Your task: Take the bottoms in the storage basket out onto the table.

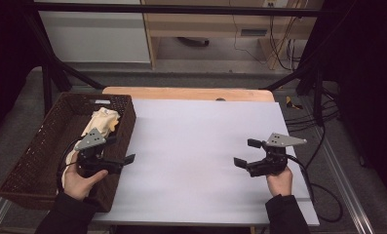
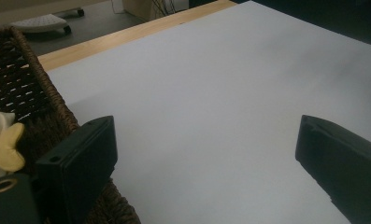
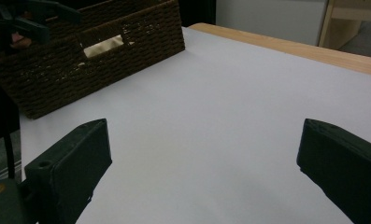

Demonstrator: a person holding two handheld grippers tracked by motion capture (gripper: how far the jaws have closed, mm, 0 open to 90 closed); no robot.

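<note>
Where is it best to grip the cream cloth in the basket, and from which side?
Probably the raised bunched fold of the cream cloth, from above: the wicker basket walls block a sideways approach. The open left gripper at the basket's right wall is nearest.

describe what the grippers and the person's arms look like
Both the left gripper and the right gripper are black, with two blocky jaws, a grey three-cornered plate on top and a trailing black cable. The person's sleeves are dark.
</note>
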